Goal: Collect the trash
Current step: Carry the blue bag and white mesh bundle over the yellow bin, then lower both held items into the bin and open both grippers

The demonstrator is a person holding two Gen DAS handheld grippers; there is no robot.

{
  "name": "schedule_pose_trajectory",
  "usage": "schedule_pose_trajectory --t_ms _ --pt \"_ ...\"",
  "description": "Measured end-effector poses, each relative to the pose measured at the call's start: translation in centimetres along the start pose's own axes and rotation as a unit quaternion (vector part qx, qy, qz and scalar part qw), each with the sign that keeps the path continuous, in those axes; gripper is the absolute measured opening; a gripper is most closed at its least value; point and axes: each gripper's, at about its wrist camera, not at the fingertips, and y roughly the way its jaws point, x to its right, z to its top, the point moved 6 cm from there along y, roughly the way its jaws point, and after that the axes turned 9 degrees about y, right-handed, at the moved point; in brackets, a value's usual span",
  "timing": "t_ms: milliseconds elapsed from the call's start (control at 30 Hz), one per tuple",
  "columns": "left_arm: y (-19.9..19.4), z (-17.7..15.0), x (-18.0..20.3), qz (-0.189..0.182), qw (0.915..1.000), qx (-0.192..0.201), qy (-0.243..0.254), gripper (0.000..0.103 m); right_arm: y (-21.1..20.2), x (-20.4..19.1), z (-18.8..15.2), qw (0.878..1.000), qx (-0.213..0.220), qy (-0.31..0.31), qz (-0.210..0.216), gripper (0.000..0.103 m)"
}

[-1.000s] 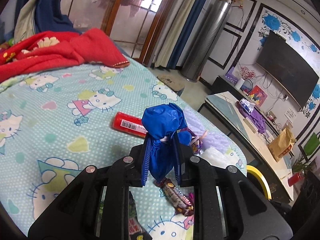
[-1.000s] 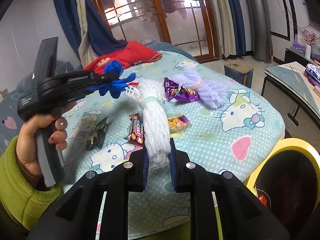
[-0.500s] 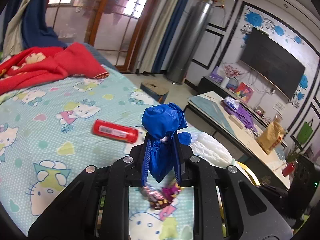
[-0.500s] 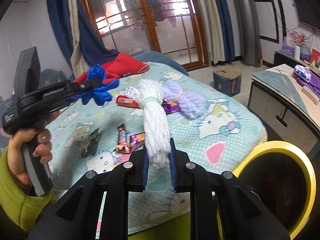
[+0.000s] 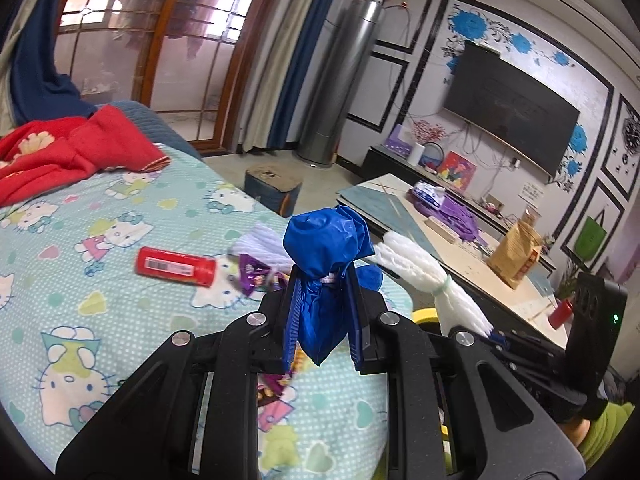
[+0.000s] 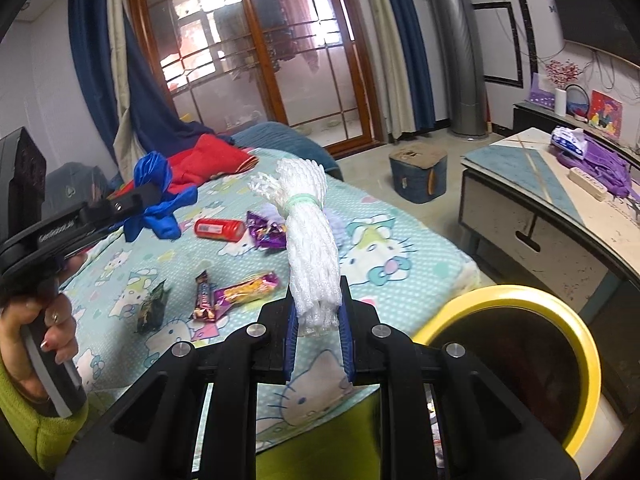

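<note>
My left gripper (image 5: 322, 312) is shut on a blue plastic bundle (image 5: 324, 248) and holds it above the bed; the bundle also shows in the right wrist view (image 6: 154, 200). My right gripper (image 6: 318, 320) is shut on a white foam net bundle (image 6: 310, 248), also seen in the left wrist view (image 5: 424, 272). A yellow-rimmed trash bin (image 6: 560, 312) stands at the bed's near right corner. On the bed lie a red tube (image 6: 220, 228), a purple wrapper (image 6: 264, 232), a lilac net bundle (image 5: 260, 244), candy wrappers (image 6: 244, 292) and a dark packet (image 6: 150, 308).
The bed has a Hello Kitty sheet (image 6: 384, 240) with a red blanket (image 5: 68, 148) at its far end. A low table (image 6: 540, 208) stands right of the bed, a small stool (image 6: 418, 172) on the floor beyond. A TV (image 5: 508, 108) hangs on the wall.
Both grippers, still holding their bundles, have swung right towards the bin side of the bed. The bin rim now fills more of the right wrist view.
</note>
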Motion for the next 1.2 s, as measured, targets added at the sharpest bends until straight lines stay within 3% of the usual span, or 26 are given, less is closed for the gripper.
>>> schedule_pose_trajectory --t_ms 533,1200 --pt "1.3 -1.4 6.0 -0.050 0.9973 -0.017 0.051 0.014 -2.0 4.1 0.3 0.999 0.017 0.023 -0.044 0.017" --pt "3.3 -3.2 11.1 -0.085 0.9908 -0.034 0.099 0.014 -4.8 10.2 -1.7 0.993 0.019 0.068 -0.100 0.017"
